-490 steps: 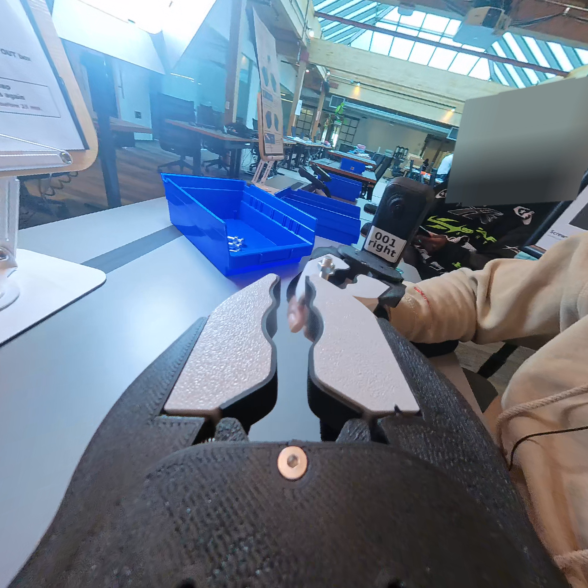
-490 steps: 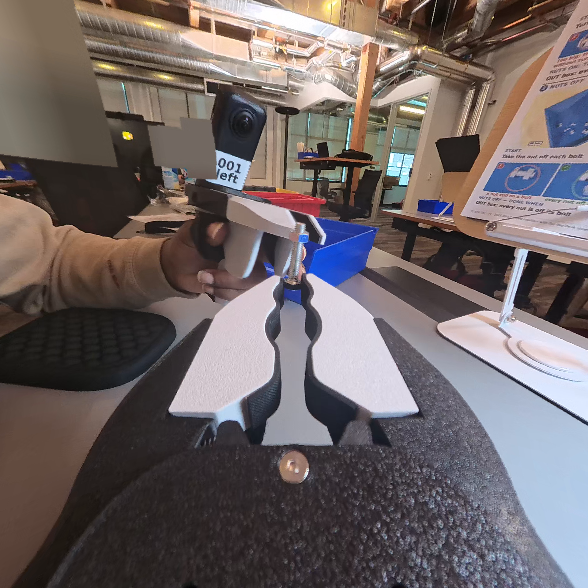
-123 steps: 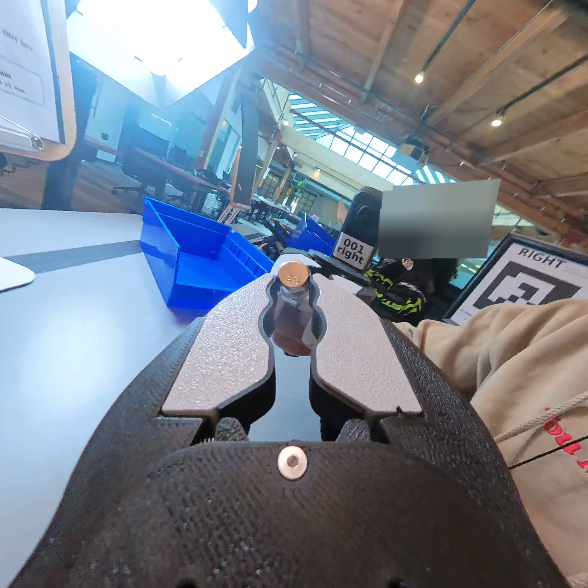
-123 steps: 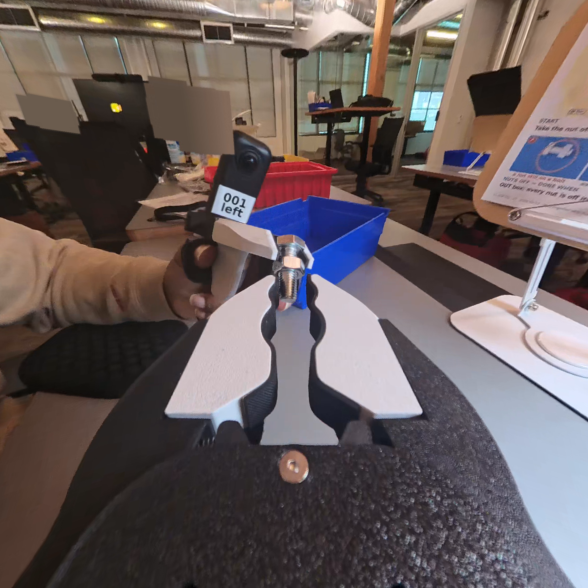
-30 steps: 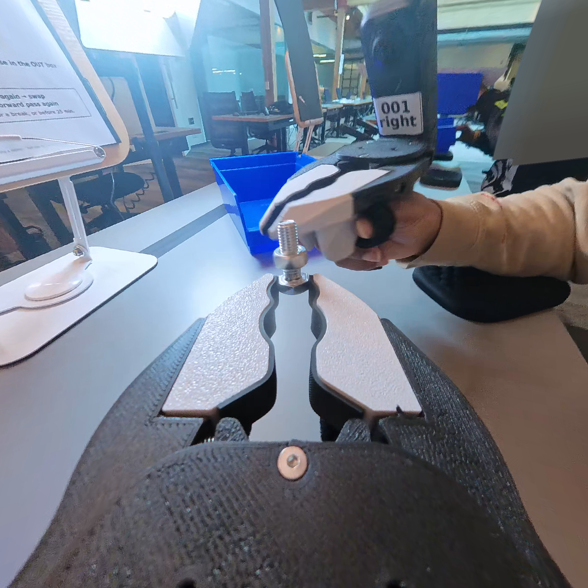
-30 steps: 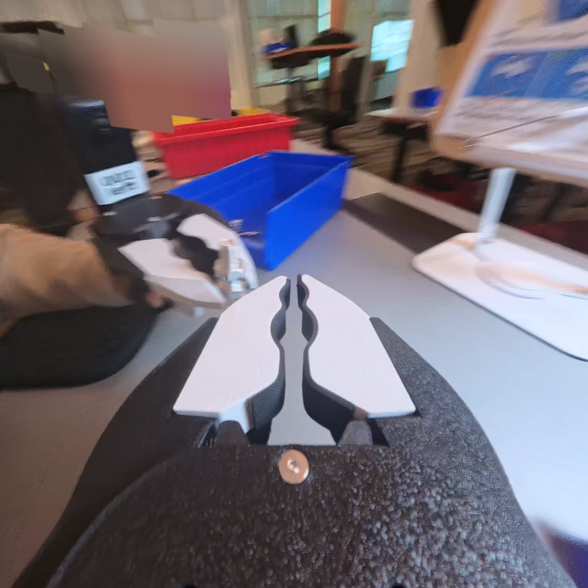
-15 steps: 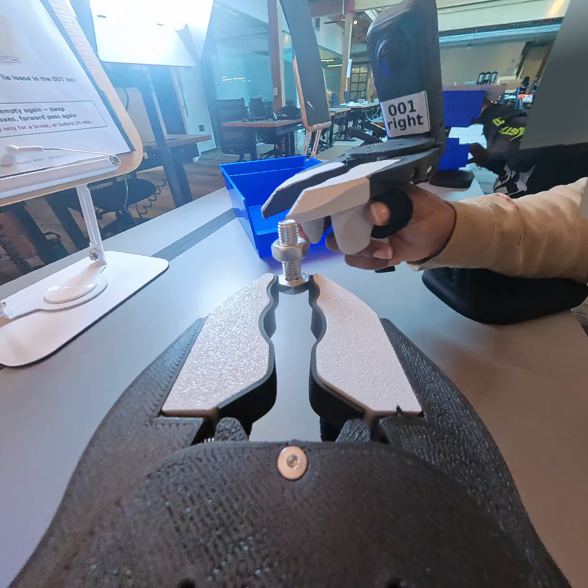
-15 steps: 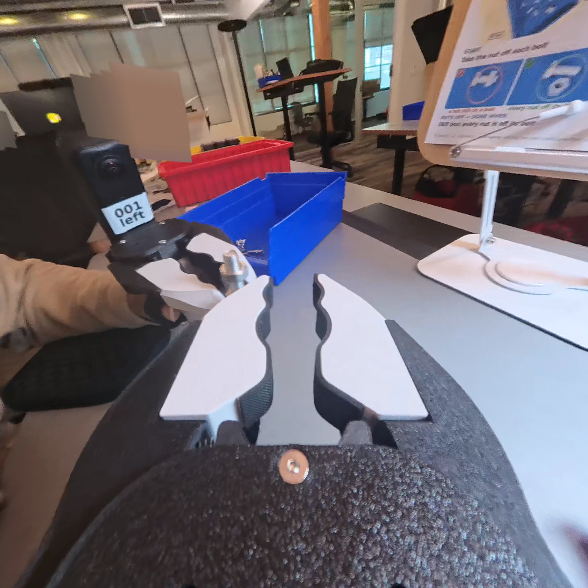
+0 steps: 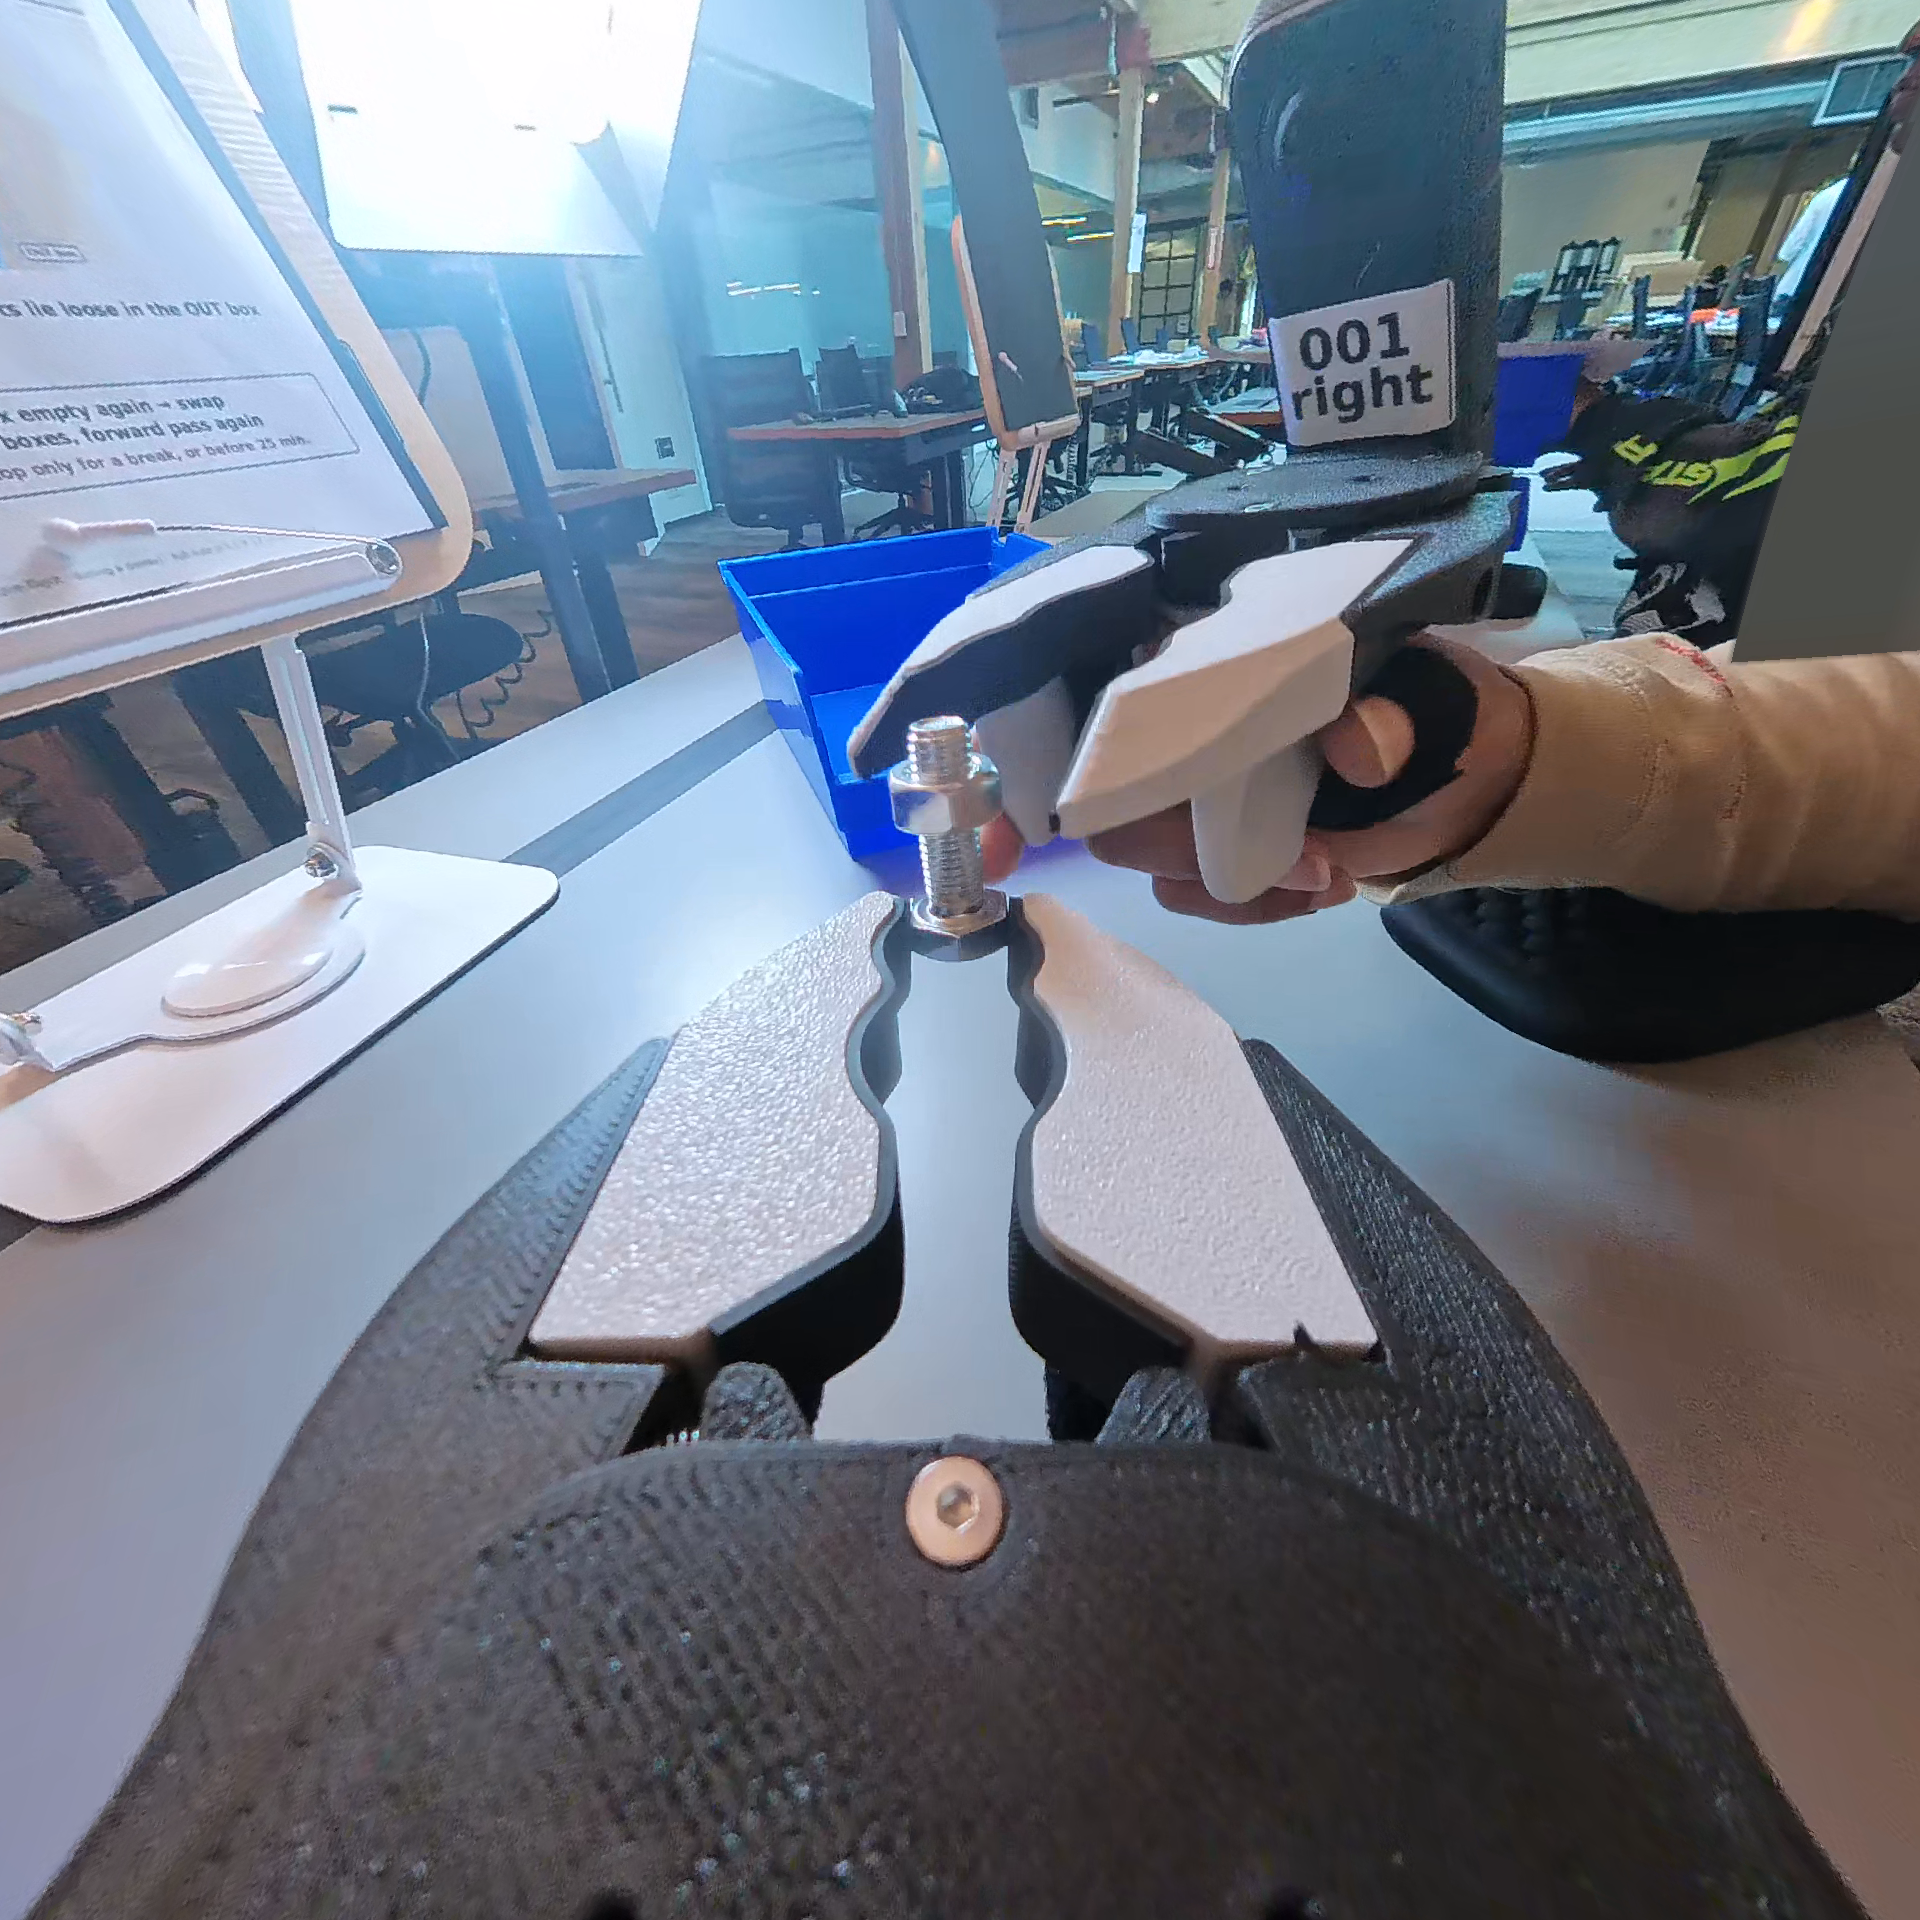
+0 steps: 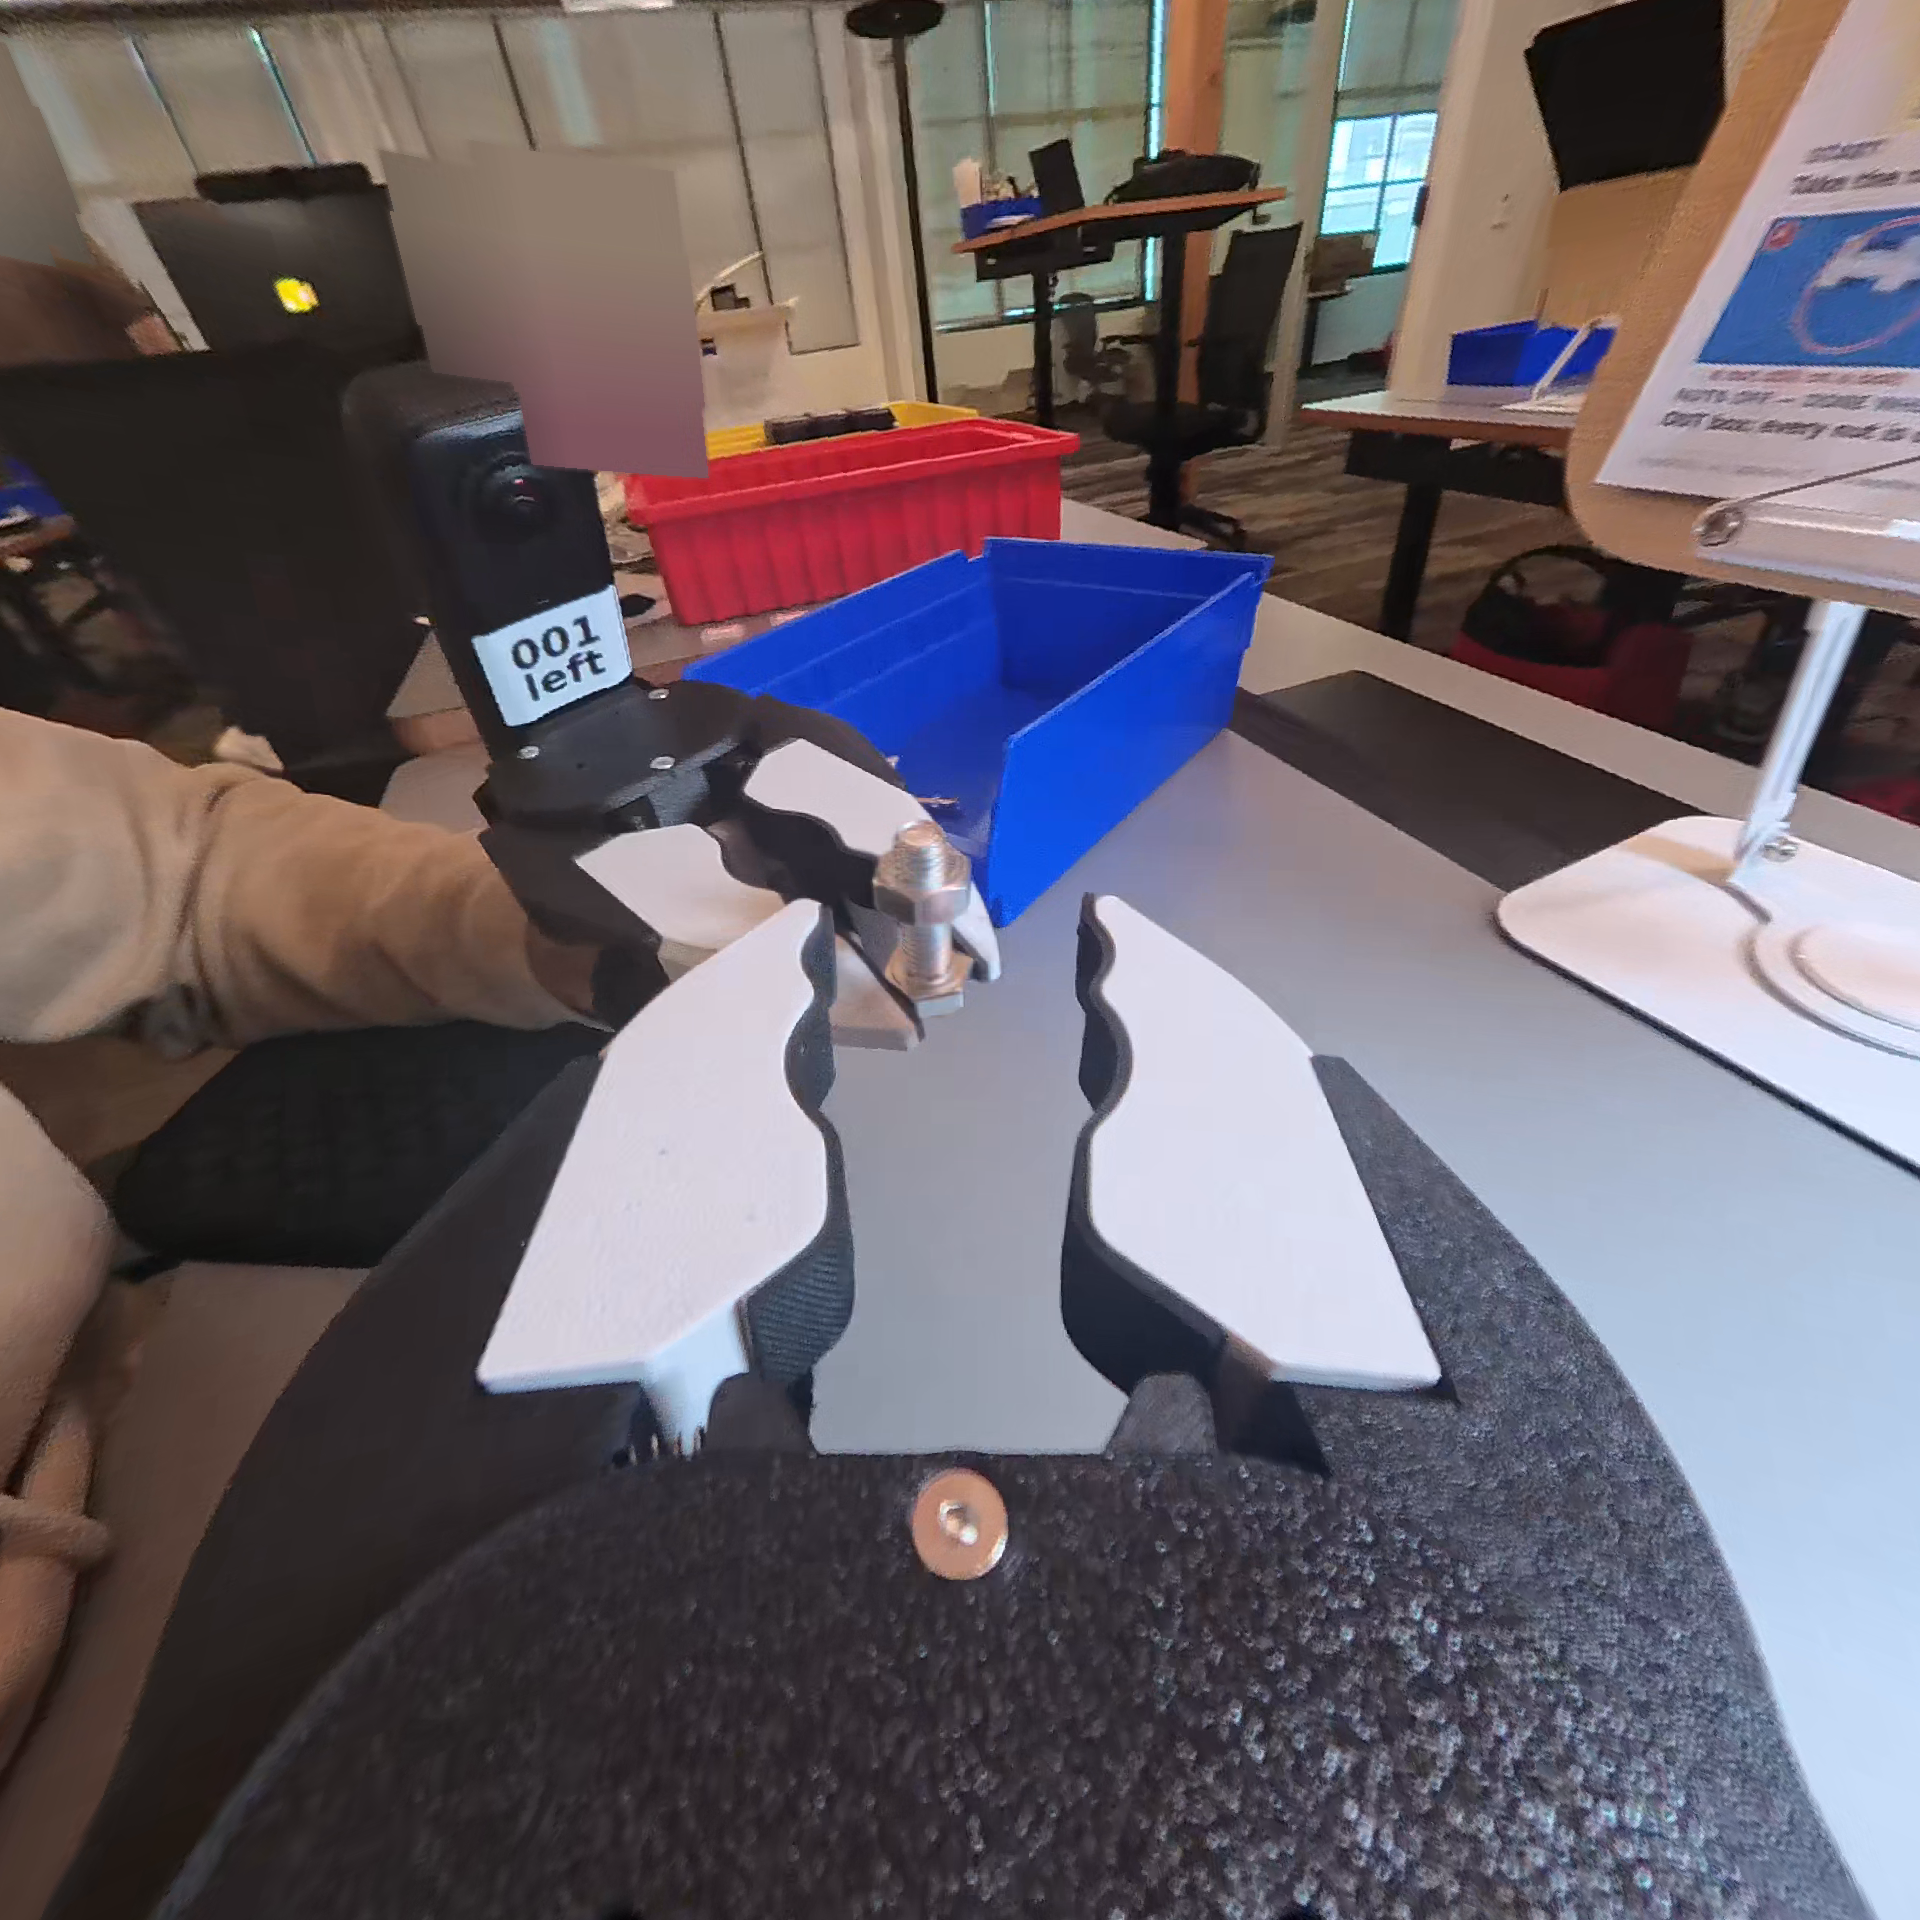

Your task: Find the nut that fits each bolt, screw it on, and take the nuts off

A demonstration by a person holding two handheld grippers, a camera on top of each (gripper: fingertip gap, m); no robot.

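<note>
Bolt (image 9: 951, 862): upright, threads up, hex head pinched at the tips of your left gripper (image 9: 956, 930), which is narrowed hard onto it just above the grey table (image 9: 1558, 1195).

Nut (image 9: 943, 792): threaded partway down the shank, near the top end, bare thread above and below it.

Right gripper (image 10: 956, 935): spread wide, holding nothing. In its own view the bolt stands just beyond and left of its left fingertip, so the nut lies ahead and slightly left of you; long axis vertical, crossing your fingers. The right gripper is the nearer free tool.

Blue bin (image 10: 1091, 665): farther back on the table, behind the bolt. Small metal pieces seem to lie inside, too small to tell.

Hidden: the head's underside and how firmly it is seated; the bin floor, mostly blocked by the left gripper.
</note>
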